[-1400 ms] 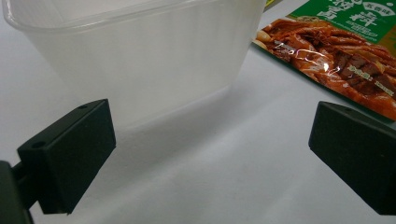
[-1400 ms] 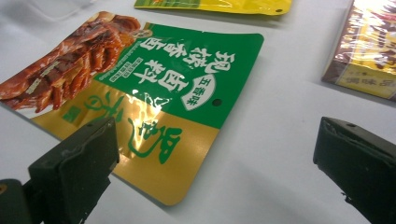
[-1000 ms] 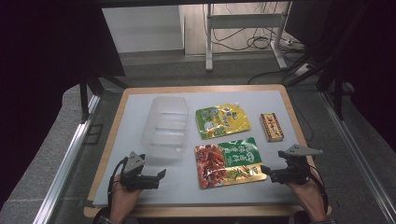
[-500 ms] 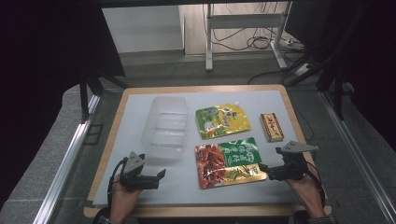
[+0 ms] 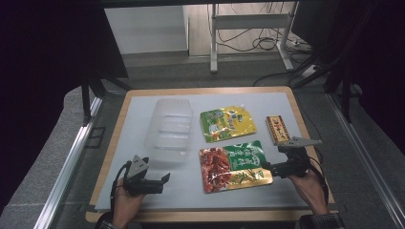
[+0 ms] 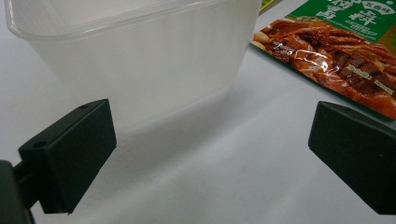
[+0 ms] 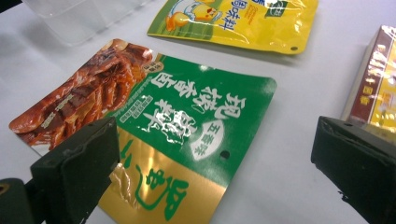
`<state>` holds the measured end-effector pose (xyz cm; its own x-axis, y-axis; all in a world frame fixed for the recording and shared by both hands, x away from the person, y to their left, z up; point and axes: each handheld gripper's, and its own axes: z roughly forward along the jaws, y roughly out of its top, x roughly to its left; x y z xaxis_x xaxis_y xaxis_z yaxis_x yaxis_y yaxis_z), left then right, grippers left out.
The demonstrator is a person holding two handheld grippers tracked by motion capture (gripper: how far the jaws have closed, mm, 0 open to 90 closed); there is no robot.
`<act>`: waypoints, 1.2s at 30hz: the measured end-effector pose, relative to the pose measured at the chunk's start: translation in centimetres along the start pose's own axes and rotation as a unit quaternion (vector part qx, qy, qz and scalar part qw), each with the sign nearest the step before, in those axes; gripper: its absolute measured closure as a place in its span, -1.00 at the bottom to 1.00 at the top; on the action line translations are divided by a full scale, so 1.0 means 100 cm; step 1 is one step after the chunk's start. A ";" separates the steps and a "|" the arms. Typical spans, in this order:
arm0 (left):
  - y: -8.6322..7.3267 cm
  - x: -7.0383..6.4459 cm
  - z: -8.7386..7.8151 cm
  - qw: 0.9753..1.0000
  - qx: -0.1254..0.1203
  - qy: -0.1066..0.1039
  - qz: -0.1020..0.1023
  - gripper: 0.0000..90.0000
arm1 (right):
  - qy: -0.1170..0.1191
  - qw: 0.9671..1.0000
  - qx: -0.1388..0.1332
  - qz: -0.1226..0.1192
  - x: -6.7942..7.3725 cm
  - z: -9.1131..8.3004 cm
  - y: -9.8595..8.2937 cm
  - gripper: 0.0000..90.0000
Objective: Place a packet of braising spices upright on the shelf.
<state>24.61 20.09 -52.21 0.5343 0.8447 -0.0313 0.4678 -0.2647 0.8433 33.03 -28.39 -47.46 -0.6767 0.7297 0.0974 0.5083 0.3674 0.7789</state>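
Right gripper view reads the green-and-red pouch's (image 7: 154, 121) printed face between spread, empty jaws; left gripper view shows the clear container's (image 6: 135, 60) near wall, jaws likewise parted. High view places the right gripper (image 5: 268, 168) at the pouch's right edge, the left gripper (image 5: 165, 180) on bare white mat (image 5: 191, 195). Two pouches, counting the yellow one (image 5: 228, 123), one small box (image 5: 277, 129).

black hand-held gripper (image 5: 165, 180), grey triangular plate, trailing black cable, plaid cuff
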 end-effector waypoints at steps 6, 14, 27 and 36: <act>0.000 0.000 0.000 1.000 0.001 0.000 0.001 -0.99 | -0.007 1.000 -0.002 -0.015 -0.001 0.008 0.008 -0.97; 0.000 -0.001 0.001 1.000 0.003 -0.001 0.004 -0.99 | -0.023 1.000 0.009 -0.015 -0.005 0.022 0.013 -1.00; 0.000 -0.002 0.001 1.000 0.004 0.002 0.009 -0.98 | -0.034 0.999 0.027 -0.006 -0.018 0.047 0.029 -0.99; 0.000 -0.002 0.000 1.000 0.004 0.003 0.011 -0.98 | -0.031 0.999 0.031 0.000 -0.020 0.069 0.040 -0.96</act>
<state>24.55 19.89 -52.20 0.5406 0.8412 -0.0100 0.4618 -0.2868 0.8393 40.13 -24.38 -48.81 -0.6430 0.7637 0.0574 0.5418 0.4007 0.7389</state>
